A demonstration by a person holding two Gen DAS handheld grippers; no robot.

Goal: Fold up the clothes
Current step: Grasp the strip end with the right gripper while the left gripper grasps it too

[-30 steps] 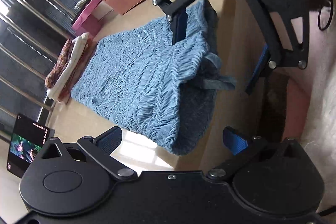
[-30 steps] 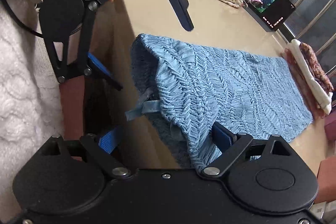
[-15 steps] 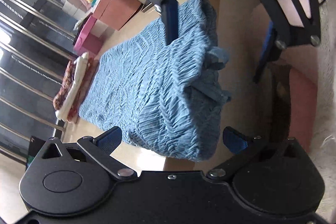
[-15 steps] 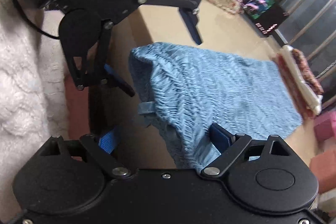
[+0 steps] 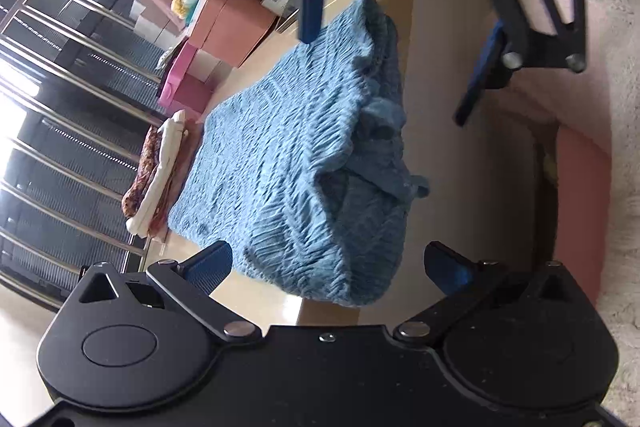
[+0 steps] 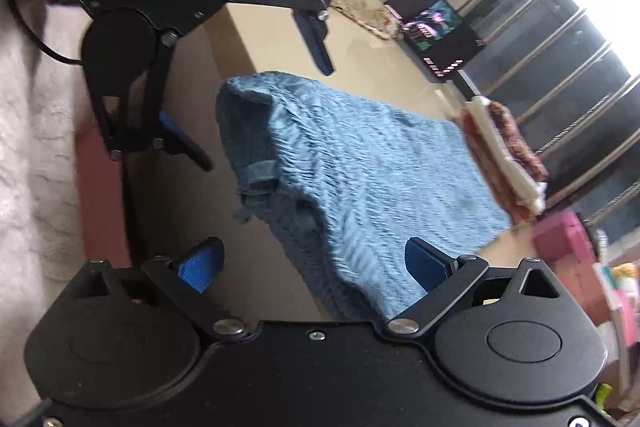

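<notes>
Blue garment [image 5: 288, 163]: knitted or crinkle-textured fabric, ribbed in a herringbone-like pattern, folded into a long rectangle. It lies flat on the worktop [image 5: 444, 131], its near end draped over the worktop's front edge. Long axis runs from that edge toward the barred window [image 5: 60, 75]. At the near end the fabric bunches into a thick fold, with a flat strap or hem tab [image 6: 258, 173] of smoother blue cloth sticking out sideways.

Worktop: smooth, glossy beige surface with a straight front edge.

Left gripper [image 5: 332, 267]: black linkage plates with metal rivets and blue ridged finger pads [image 5: 210, 265]. Its fingers are spread wide to either side of the garment's near corner and grasp nothing.

Right gripper [image 6: 308, 263]: same build. Its fingers are spread, and the garment's draped corner sits between them; one pad [image 6: 426, 263] is close against the fabric, and contact cannot be confirmed. The frame is motion-blurred.

Folded stack [image 5: 154, 175]: cream, brown patterned and reddish cloths, piled flat at the garment's far end, just beside it.

Boxes [image 5: 224, 23]: salmon and pink cardboard cartons near the far right corner of the worktop, lids partly open; contents are too small to identify.

Screen [image 6: 438, 29]: dark tablet-like rectangle, propped up, showing a picture.

Woven mat [image 6: 360, 9]: tan, coarse-textured, at the far left side of the worktop.
</notes>
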